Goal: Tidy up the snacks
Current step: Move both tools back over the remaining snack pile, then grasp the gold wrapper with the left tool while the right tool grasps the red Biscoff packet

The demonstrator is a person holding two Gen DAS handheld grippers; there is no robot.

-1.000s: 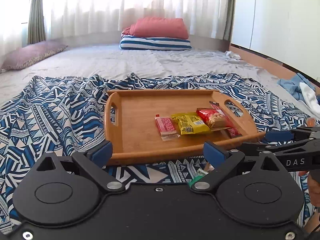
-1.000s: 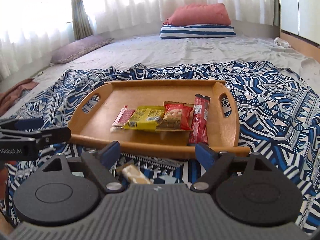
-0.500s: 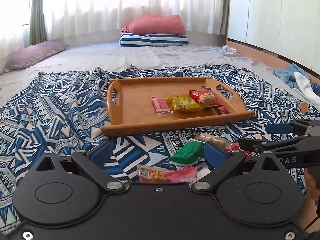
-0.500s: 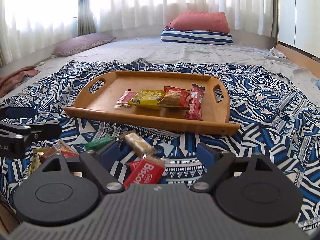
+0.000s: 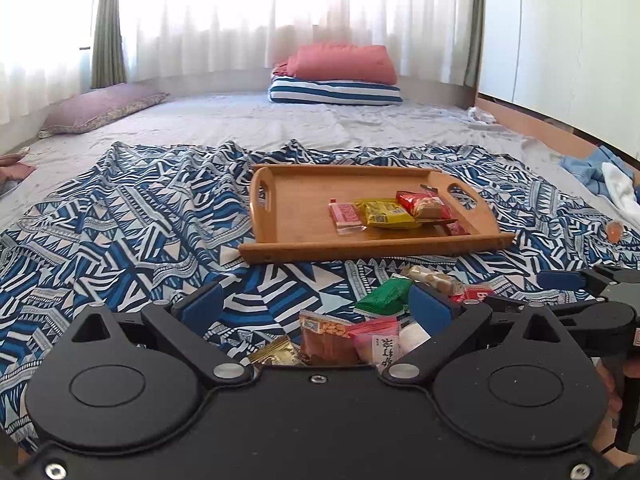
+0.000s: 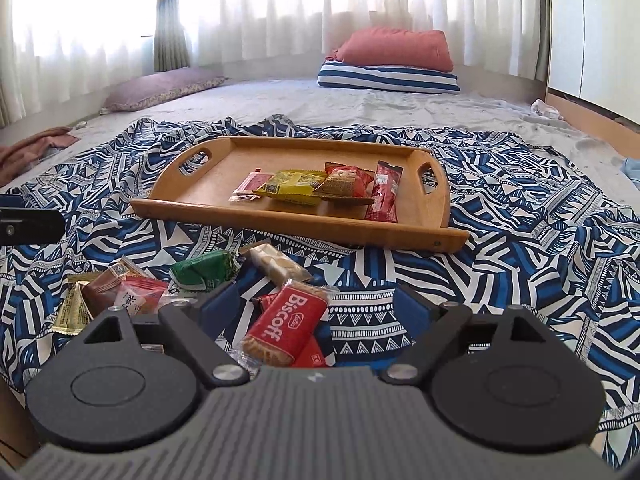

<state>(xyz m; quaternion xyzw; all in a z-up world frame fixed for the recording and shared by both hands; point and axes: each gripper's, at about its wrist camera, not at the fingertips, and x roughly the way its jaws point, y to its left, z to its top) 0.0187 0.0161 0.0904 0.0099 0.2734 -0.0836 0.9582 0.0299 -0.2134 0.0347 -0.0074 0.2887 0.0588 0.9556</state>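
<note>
A wooden tray (image 5: 296,212) (image 6: 424,220) rests on a blue patterned cloth and holds a pink pack (image 5: 346,216), a yellow pack (image 5: 384,213) (image 6: 292,186), a red cracker pack (image 5: 424,205) and a red stick (image 6: 385,192). In front of the tray lies a loose pile: a green pack (image 5: 386,296) (image 6: 204,272), a beige biscuit pack (image 6: 276,262), a red Biscoff pack (image 6: 286,326) and a brown pack (image 5: 324,338). My left gripper (image 5: 314,306) is open above the pile's left part. My right gripper (image 6: 316,308) is open over the Biscoff pack, pads apart from it.
The blue patterned cloth (image 5: 120,240) covers the near part of a grey bed. Pillows (image 5: 344,76) lie at the far end, a mauve cushion (image 5: 100,110) at the left. Clothes (image 5: 612,176) lie at the right edge.
Both grippers have drawn back from the tray toward the near edge. The loose pile of snacks has come into view between the fingers. Both stay open.
</note>
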